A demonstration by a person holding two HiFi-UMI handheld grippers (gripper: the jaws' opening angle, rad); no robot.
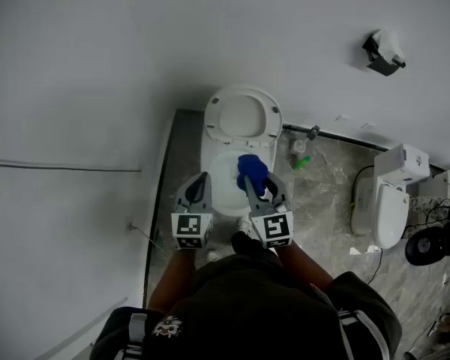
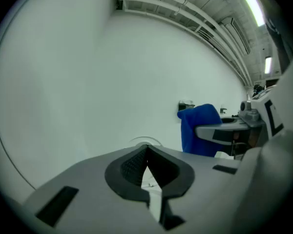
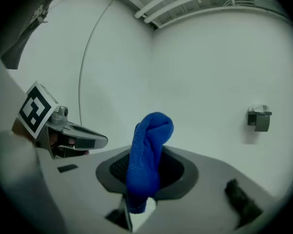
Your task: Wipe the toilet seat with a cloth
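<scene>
A white toilet (image 1: pixel 236 167) stands against the wall with its lid (image 1: pixel 242 116) raised. My right gripper (image 1: pixel 253 182) hovers over the bowl, shut on a blue cloth (image 1: pixel 251 172) that sticks up between its jaws (image 3: pixel 147 155). My left gripper (image 1: pixel 202 184) is to the left of it, over the bowl's left rim, shut and empty, its pads (image 2: pixel 136 165) meeting at the tip. From the left gripper view the blue cloth (image 2: pixel 198 129) hangs at the right, with the toilet's lid (image 2: pixel 145 141) just showing past the jaws.
A second white toilet (image 1: pixel 394 201) stands on the marble floor at the right, with cables and dark gear beside it. A small green item (image 1: pixel 302 161) and a white cup lie near the wall. A paper holder (image 1: pixel 381 53) hangs on the wall.
</scene>
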